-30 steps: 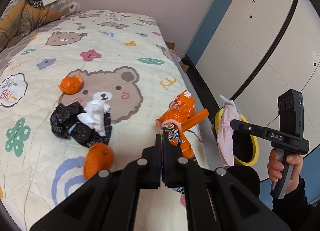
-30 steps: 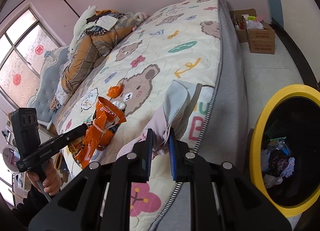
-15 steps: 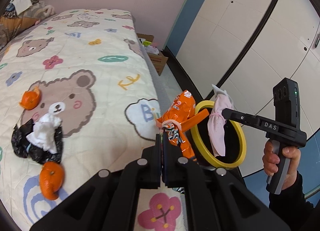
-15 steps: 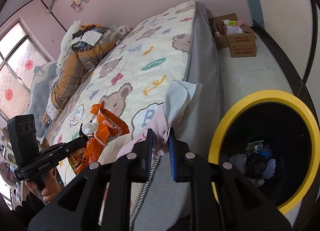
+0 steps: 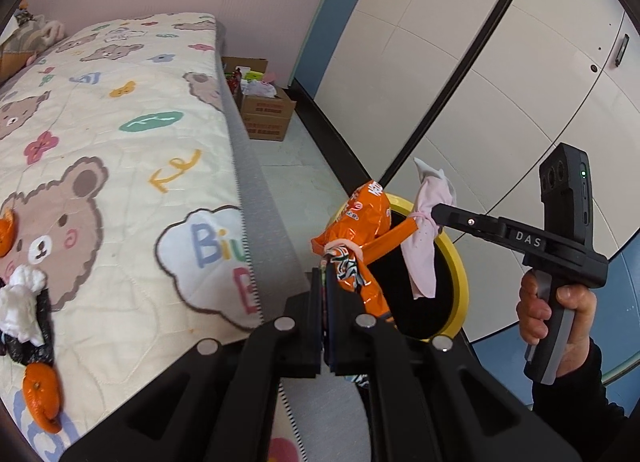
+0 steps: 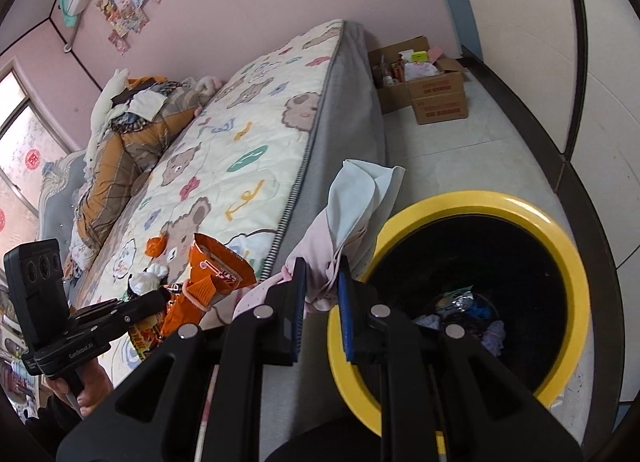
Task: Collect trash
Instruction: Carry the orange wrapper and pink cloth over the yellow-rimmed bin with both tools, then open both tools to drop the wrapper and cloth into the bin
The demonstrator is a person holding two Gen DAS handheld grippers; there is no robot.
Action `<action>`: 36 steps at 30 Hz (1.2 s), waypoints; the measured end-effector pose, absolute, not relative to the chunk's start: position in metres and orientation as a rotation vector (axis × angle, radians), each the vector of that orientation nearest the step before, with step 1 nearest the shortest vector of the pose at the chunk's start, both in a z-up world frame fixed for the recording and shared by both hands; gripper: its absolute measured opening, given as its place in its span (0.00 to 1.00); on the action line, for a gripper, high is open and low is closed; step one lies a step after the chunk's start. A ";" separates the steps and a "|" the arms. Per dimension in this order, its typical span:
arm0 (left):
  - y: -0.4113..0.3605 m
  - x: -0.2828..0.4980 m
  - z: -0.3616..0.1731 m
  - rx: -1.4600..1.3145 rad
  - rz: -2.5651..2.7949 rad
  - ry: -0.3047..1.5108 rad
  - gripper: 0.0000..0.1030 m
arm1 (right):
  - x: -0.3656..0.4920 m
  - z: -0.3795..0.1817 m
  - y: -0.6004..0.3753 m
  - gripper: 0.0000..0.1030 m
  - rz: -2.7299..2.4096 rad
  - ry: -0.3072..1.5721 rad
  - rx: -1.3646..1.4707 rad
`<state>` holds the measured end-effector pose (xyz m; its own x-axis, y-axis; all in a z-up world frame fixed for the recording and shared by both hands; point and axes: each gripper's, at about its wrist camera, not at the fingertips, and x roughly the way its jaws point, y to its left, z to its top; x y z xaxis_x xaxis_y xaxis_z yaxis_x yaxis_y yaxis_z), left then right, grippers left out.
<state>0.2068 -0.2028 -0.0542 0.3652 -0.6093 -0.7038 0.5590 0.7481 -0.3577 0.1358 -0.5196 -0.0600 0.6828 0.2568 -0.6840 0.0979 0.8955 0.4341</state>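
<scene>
While both loads are carried off the bear-print quilted bed (image 5: 120, 165), the left tool (image 5: 325, 278) is clamped on a crinkled orange foil snack wrapper (image 5: 360, 217) and the right tool (image 6: 320, 294) on a crumpled pink-and-white cloth (image 6: 352, 201). Both are held near the rim of the round yellow-rimmed black bin (image 6: 560, 246), which stands on the floor. Next, each load should be brought over the opening, then released.

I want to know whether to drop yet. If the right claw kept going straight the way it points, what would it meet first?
Most likely the yellow-rimmed bin: the right claw, shut on the pink cloth, points at its near rim, though depth is unclear.
</scene>
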 end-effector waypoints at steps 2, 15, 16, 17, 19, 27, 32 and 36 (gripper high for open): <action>-0.212 0.207 -0.055 -0.056 -0.764 0.934 0.02 | 0.133 -0.061 -0.528 0.14 0.073 0.819 0.465; -0.275 0.214 -0.076 -0.020 -0.822 0.998 0.02 | 0.114 -0.078 -0.579 0.14 -0.059 0.829 0.476; -0.278 0.215 -0.078 -0.019 -0.825 1.003 0.02 | 0.112 -0.078 -0.581 0.14 -0.068 0.828 0.474; -0.282 0.216 -0.079 -0.017 -0.828 1.008 0.02 | 0.111 -0.080 -0.585 0.14 -0.080 0.827 0.472; -0.291 0.219 -0.083 -0.009 -0.830 1.015 0.02 | 0.109 -0.083 -0.591 0.14 -0.096 0.828 0.474; -0.325 0.226 -0.100 0.010 -0.845 1.059 0.02 | 0.107 -0.098 -0.613 0.14 -0.163 0.843 0.486; -0.341 0.225 -0.108 0.033 -0.835 1.072 0.02 | 0.109 -0.109 -0.623 0.15 -0.191 0.864 0.489; -0.346 0.226 -0.114 0.040 -0.828 1.084 0.02 | 0.109 -0.114 -0.629 0.15 -0.200 0.871 0.496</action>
